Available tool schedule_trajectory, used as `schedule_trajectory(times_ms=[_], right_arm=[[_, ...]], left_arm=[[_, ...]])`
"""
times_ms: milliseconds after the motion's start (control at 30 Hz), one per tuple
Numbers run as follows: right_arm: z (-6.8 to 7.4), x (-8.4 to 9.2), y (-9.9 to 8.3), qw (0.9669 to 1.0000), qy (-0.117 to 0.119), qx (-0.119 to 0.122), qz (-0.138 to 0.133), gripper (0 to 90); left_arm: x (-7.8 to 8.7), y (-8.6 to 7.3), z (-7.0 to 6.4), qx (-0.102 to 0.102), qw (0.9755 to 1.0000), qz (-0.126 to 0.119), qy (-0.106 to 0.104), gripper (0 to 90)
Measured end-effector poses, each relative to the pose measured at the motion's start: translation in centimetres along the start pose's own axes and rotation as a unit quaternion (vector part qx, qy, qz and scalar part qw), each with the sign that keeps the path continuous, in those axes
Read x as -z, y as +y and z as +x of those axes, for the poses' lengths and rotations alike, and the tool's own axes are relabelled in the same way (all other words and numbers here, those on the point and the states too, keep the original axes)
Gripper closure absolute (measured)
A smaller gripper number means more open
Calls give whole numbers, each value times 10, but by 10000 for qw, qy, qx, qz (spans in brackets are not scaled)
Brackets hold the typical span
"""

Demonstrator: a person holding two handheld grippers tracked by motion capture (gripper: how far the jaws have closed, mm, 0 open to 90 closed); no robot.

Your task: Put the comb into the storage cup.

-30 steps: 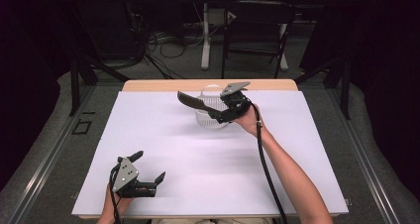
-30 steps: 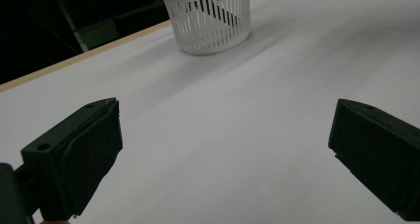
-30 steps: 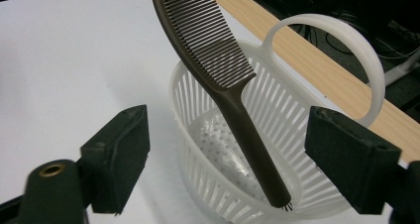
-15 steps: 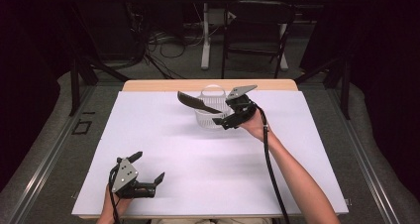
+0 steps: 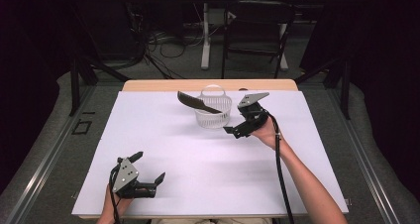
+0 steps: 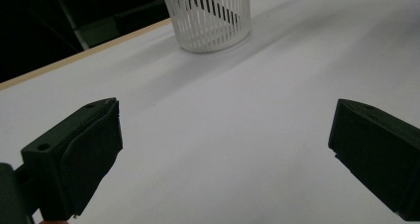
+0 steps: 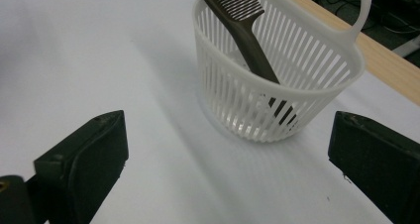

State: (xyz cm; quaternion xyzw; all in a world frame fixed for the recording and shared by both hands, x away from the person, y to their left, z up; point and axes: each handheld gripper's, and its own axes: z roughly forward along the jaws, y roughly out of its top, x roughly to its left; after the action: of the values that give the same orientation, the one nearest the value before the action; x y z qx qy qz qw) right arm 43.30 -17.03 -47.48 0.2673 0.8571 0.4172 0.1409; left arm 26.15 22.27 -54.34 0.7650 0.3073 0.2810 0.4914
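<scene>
- Right gripper [image 5: 236,131] hovers just to the right of the white basket [image 5: 213,112], near it but not touching; its jaws stand wide apart, have just been opening, and nothing sits between them.
- From the right gripper view, the basket [image 7: 277,85] lies ahead between the two black jaws, clear of both.
- Comb [image 5: 197,103], dark brown, stands tilted in the basket: handle end down inside, toothed end sticking out over the rim to the upper left in the high view.
- In the right gripper view the comb [image 7: 247,30] leans against the near wall of the basket, its lower end visible through the slats near the floor.
- Basket has a looped handle on the far rim and stands upright on the white table cover [image 5: 198,179], toward the far edge of it.
- Left gripper [image 5: 148,177] rests low at the near left of the table, well apart from the basket; its jaws are spread wide with nothing in them.
- Left gripper view shows the basket [image 6: 210,21] far ahead, bare white surface between the jaws.
</scene>
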Motion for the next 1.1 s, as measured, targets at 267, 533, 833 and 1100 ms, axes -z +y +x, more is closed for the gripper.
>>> schedule_trajectory(times_ms=[267, 533, 833, 1100], right_arm=[[4, 8, -16, 9999, 4, -64, 81, 15], [7, 15, -32, 9998, -96, -116, 152, 12], [9, 24, -56, 9993, -163, -273, 209, 12], [14, 37, -67, 9991, -207, -328, 190, 12]], left_arm=[[0, 0, 0, -11, 10000, 16, 9, 2], [0, 0, 0, -9, 10000, 7, -1, 2], [0, 0, 0, -9, 10000, -1, 5, 2], [1, 0, 0, -14, 10000, -3, 10, 2]])
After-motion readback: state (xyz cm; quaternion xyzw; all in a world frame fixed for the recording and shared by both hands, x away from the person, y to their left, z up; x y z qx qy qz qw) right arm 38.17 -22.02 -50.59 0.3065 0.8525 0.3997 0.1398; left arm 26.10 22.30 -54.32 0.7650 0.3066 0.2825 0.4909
